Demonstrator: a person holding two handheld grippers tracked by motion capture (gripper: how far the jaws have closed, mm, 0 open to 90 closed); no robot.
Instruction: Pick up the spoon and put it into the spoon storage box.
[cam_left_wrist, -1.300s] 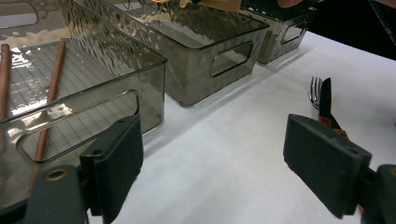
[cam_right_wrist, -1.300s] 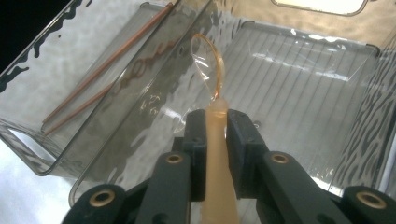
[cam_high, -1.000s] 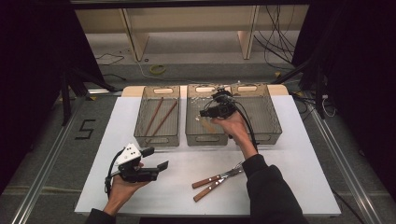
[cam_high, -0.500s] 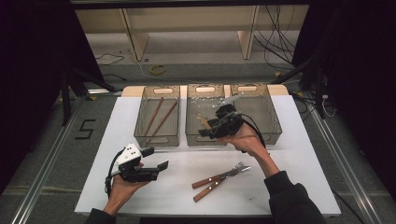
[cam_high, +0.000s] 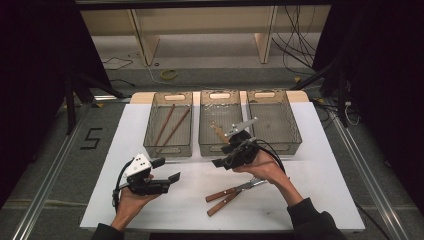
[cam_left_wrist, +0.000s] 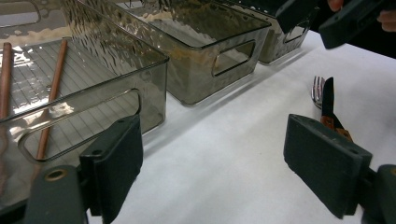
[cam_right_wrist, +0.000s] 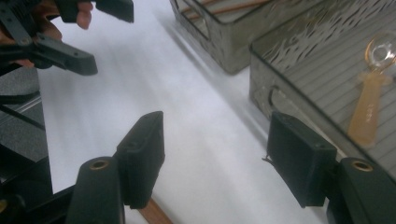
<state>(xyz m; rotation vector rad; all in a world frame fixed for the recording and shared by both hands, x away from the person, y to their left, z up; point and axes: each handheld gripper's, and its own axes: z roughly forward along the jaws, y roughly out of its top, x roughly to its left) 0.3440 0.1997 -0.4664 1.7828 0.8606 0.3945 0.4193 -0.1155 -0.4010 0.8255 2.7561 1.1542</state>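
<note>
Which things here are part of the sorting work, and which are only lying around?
Part of the work:
- fork and knife on the table
- left bin with two sticks
- middle bin with a wooden spoon
- right bin

Only lying around:
- yellow tape roll on the floor
- cables
- floor mark "5"

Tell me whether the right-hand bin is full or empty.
Empty. In the high view the right bin shows only its bare ribbed floor, while the middle bin holds a spoon.
</note>
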